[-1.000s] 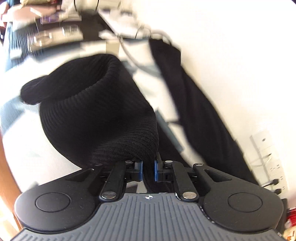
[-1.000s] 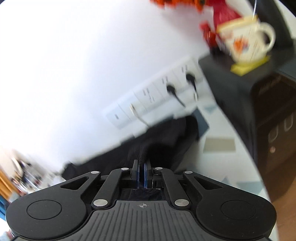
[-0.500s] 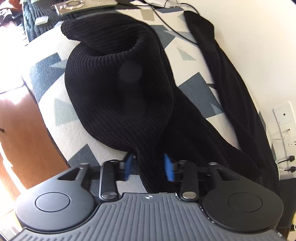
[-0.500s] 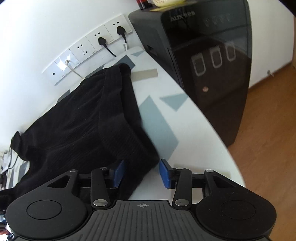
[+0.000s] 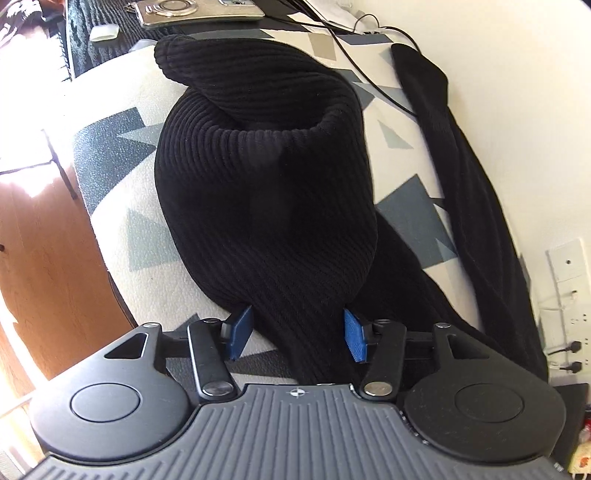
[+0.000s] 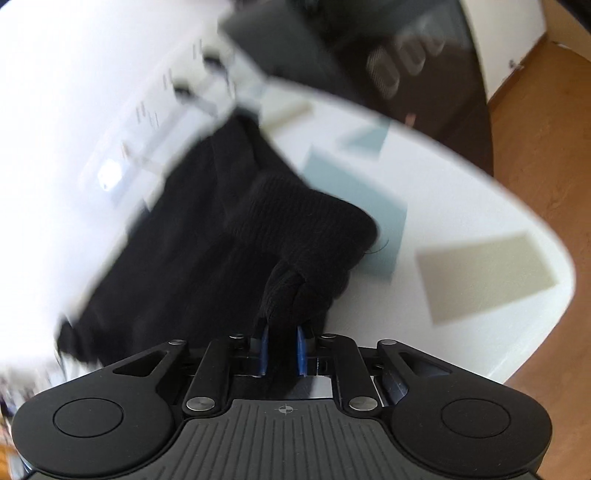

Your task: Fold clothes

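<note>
The table (image 5: 122, 206) carries your black sweater (image 5: 266, 192) in a bunched, twisted heap, so folding has barely begun and the flattening is all ahead. Your left gripper (image 5: 297, 334) stands half open astride a ridge of knit, gripping nothing; your right gripper (image 6: 282, 349) is closing, nearly shut, on a pinch of it.

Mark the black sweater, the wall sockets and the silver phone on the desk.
black sweater (image 5: 266, 206), left wrist view, ribbed knit of the bunched body.
wall sockets (image 5: 567, 295), left wrist view, white faceplate at right edge.
silver phone (image 5: 199, 11), left wrist view, its back, top edge.
</note>
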